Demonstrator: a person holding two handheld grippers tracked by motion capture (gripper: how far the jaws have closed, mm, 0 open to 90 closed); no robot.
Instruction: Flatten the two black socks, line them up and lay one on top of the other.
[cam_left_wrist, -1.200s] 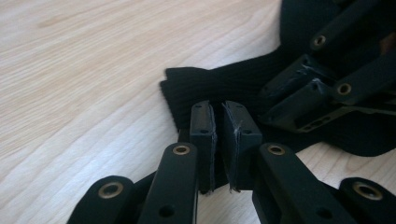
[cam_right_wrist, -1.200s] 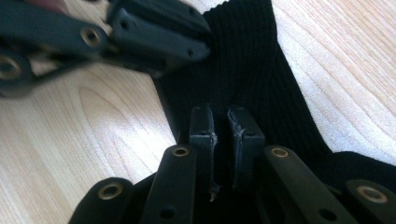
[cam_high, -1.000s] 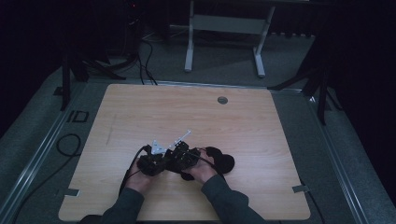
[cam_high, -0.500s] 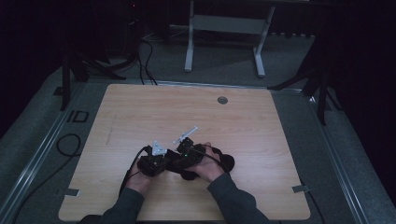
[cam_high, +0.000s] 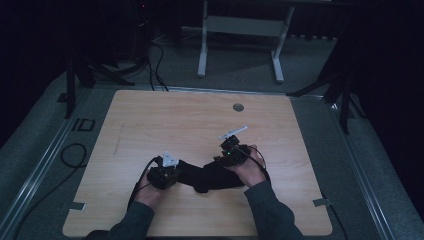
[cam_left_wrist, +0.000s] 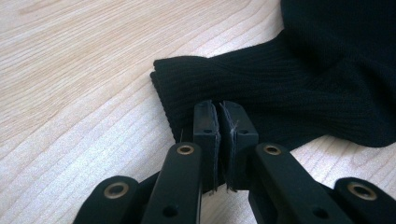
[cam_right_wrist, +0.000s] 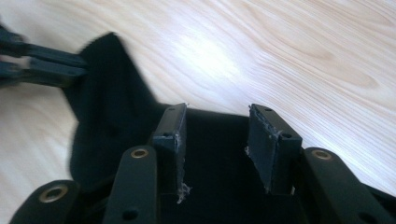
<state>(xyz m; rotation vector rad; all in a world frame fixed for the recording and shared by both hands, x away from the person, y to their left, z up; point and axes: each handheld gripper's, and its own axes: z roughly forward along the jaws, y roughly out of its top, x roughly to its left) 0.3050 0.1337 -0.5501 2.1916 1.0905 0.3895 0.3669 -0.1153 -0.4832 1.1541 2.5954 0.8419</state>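
**Right hand-held gripper off the sock**

Black sock (cam_high: 207, 175) lies on the tabletop (cam_high: 150, 125), lower centre of the high view. Left hand-held gripper (cam_left_wrist: 218, 122) pinches the ribbed cuff, jaws nearly together. Right hand-held gripper (cam_right_wrist: 215, 135) has shifted right and upward in the frame since a second ago; its jaws have just been opening and now stand apart above the cloth, gripping nothing.

High cam overhead; both tongs cams close, sharing sock (cam_left_wrist: 299, 88)

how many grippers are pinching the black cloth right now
1: the left gripper is shut on the black cloth at its ribbed edge; the right gripper stands open over it.
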